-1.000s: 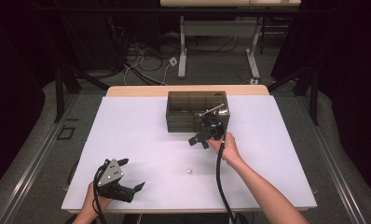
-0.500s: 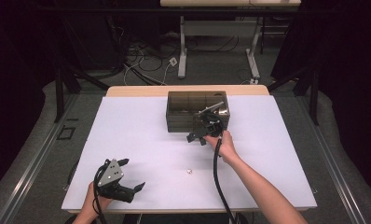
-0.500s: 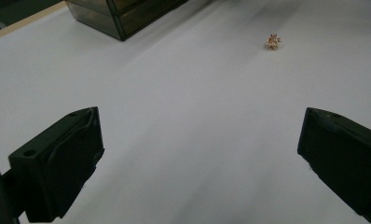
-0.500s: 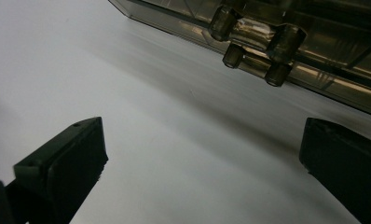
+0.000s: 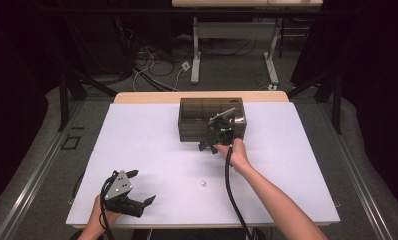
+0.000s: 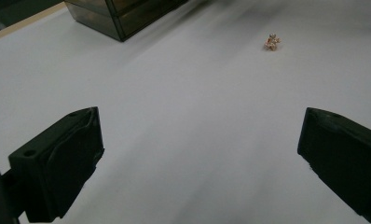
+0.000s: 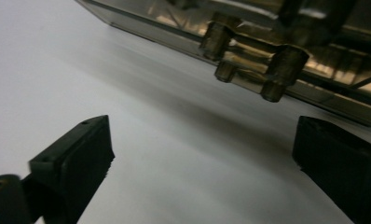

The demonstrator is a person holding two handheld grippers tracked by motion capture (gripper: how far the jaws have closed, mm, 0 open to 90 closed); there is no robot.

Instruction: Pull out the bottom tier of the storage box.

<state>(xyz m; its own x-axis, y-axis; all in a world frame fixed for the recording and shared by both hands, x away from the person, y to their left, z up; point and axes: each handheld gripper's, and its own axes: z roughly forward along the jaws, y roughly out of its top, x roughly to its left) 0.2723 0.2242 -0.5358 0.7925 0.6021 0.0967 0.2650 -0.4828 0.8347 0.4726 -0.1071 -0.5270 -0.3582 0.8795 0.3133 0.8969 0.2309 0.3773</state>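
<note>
Right gripper (image 5: 207, 145), jaws wide and closing on nothing, faces dark box's (image 5: 197, 127) drawer knobs (image 7: 249, 56).

Looking along wide-open jaws of the left gripper (image 6: 200, 158) over a white table (image 6: 183, 107).

Two black jaws rising from the bottom corners, well apart, nothing between them but bare white surface. Left jaw blocky, with a small round hole on its top face and a ridged inner pad; right jaw cut off by the frame edge. Farther off, toward the upper right, a tiny pinkish-gold trinket (image 6: 271, 42) lying alone on the table, too small to make out in detail. At the top left, the corner of a dark smoky translucent box (image 6: 120, 16) standing on the table, with seams across its face. Beside it, a strip of tan table edge at the far left.
</note>
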